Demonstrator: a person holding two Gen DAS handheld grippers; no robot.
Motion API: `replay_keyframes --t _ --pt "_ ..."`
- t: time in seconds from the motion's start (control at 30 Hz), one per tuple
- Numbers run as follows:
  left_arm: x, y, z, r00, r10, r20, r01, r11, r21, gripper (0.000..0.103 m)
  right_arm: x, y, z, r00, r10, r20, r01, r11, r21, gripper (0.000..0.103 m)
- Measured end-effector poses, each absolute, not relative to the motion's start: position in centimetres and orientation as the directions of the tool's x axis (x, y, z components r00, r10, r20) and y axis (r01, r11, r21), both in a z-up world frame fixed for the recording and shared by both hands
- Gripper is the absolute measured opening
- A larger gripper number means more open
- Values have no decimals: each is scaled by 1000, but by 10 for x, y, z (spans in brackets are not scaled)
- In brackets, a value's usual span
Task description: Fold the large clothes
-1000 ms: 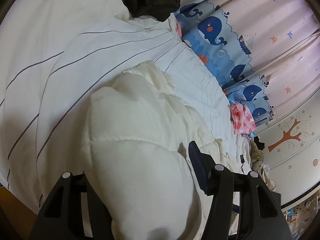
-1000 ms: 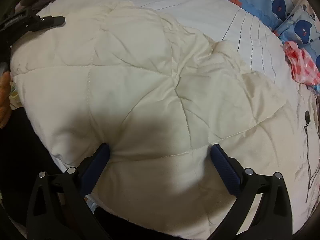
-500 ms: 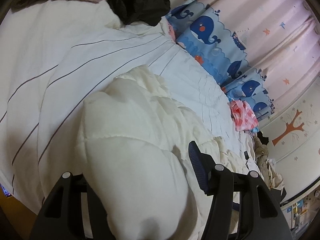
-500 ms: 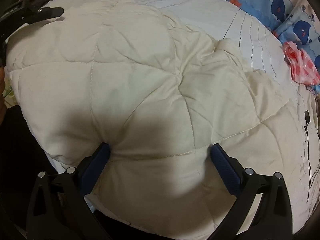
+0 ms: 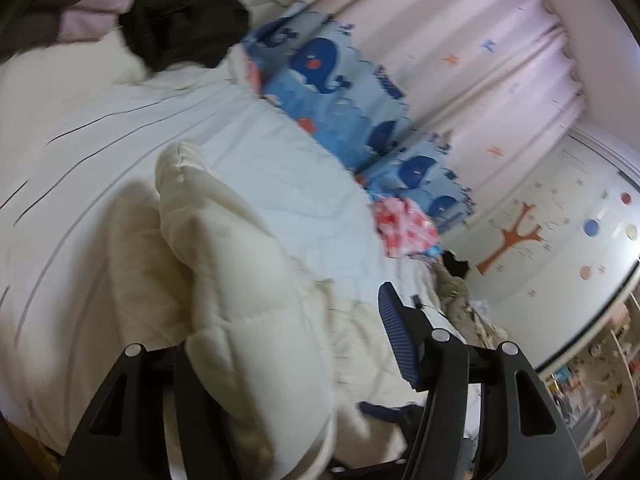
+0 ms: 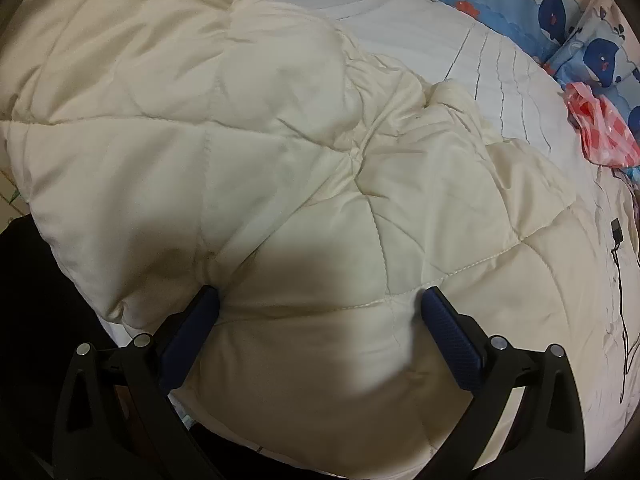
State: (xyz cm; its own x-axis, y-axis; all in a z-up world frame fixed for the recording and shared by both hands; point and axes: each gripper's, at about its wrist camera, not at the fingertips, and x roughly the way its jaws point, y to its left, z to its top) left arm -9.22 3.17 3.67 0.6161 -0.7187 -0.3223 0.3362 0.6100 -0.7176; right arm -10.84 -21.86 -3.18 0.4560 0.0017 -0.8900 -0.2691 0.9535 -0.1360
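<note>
A thick cream quilt [image 5: 240, 280] lies on the bed, with diamond stitching across it [image 6: 300, 160]. My left gripper [image 5: 288, 320] is raised above the bed, and a puffy fold of the quilt hangs between its jaws. The fold hides the left finger. The blue right pad [image 5: 396, 336] shows bare, with a gap beside its tip. My right gripper [image 6: 320, 304] points steeply down at the near part of the quilt. Its jaws stand wide, both blue pads dent the padding, and a bulge sits between them.
A white striped bed sheet [image 5: 100, 140] lies under the quilt. Whale-print pillows [image 5: 332, 80] line the far side below a pink curtain [image 5: 480, 60]. A black garment [image 5: 188, 24] lies at the head, a pink checked cloth [image 5: 404, 228] and a black cable [image 6: 618, 240] to the right.
My left gripper has risen and rolled, lifting its fold of quilt off the bed. In the right wrist view the quilt's left side has lifted. The right gripper has stayed put.
</note>
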Motion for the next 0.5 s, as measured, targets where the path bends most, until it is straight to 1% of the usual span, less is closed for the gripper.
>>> replay_keyframes --t 0.07,0.13,0.2,0.27,0.37,0.5 --pt "-97 17 52 600 -739 -306 382 601 -702 55 -112 -224 -24 453 24 -891 -282 952 -118 97" --pt "-100 5 64 581 -759 -294 419 588 -692 54 -121 -235 -13 490 43 -870 -267 958 -103 97" --pt "-101 -10 76 541 -795 -275 461 553 -694 52 -132 -254 1 543 48 -839 -223 971 -88 97" --pt "-101 -24 82 501 -826 -258 487 515 -706 47 -142 -279 10 582 12 -813 -161 982 -101 97" --pt "-105 -49 88 463 -850 -252 520 491 -699 42 -148 -309 7 577 4 -817 -108 992 -71 97" --pt "-116 -91 96 403 -873 -273 582 475 -660 36 -161 -342 -2 575 17 -818 -66 997 -25 97"
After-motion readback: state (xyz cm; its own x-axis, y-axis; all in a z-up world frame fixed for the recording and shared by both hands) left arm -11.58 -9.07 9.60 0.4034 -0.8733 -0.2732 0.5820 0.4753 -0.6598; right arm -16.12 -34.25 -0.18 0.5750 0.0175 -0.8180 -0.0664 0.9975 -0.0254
